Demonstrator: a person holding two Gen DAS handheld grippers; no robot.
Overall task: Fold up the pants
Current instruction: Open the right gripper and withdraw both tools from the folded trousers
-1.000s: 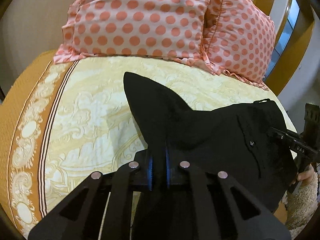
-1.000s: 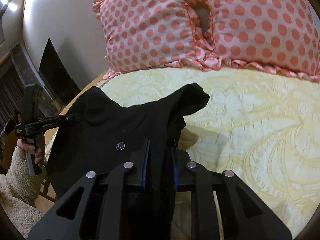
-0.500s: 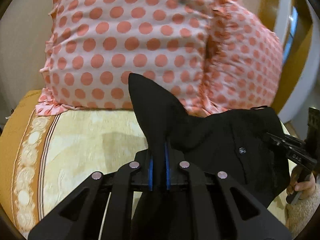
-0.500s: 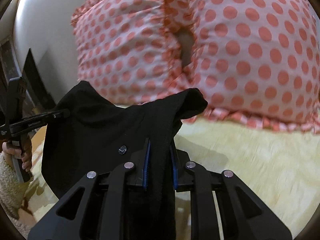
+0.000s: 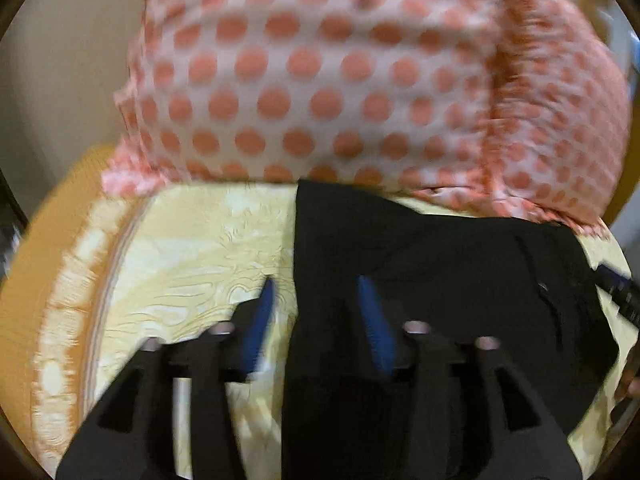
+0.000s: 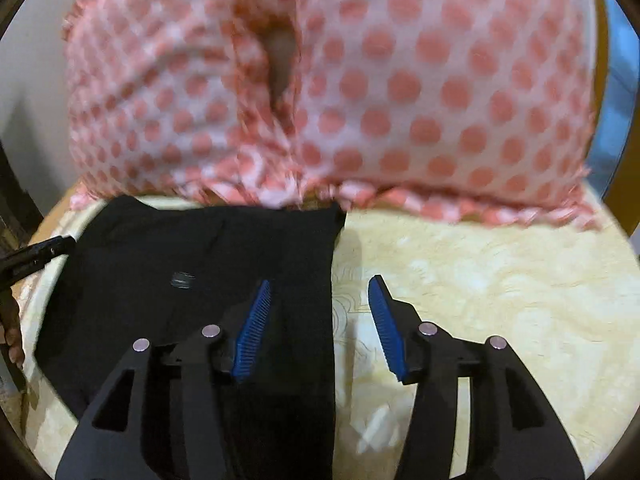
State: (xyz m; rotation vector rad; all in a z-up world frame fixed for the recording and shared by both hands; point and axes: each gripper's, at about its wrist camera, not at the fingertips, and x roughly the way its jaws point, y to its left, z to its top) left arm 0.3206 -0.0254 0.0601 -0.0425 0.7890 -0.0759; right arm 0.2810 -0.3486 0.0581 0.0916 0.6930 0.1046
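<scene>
The black pants (image 5: pixel 440 280) lie flat on the yellow patterned bedspread (image 5: pixel 192 248), close to the pillows. My left gripper (image 5: pixel 316 312) is open, its blue pads apart over the pants' left edge. In the right wrist view the pants (image 6: pixel 192 264) show a small button (image 6: pixel 183 280). My right gripper (image 6: pixel 320 312) is open, straddling the pants' right edge, with the left pad (image 6: pixel 256 324) over cloth and the right pad over bedspread (image 6: pixel 500 280). Neither gripper holds anything. The view is motion-blurred.
Two pink polka-dot pillows (image 5: pixel 320 80) stand right behind the pants; they also fill the top of the right wrist view (image 6: pixel 400 100). The bedspread's orange border (image 5: pixel 52 280) runs along the left. The other gripper's tip shows at each view's edge (image 6: pixel 36 256).
Both grippers moved forward toward the pillows, lowered the pants onto the bed and opened, letting go of the cloth. The raised fabric corners now lie flat.
</scene>
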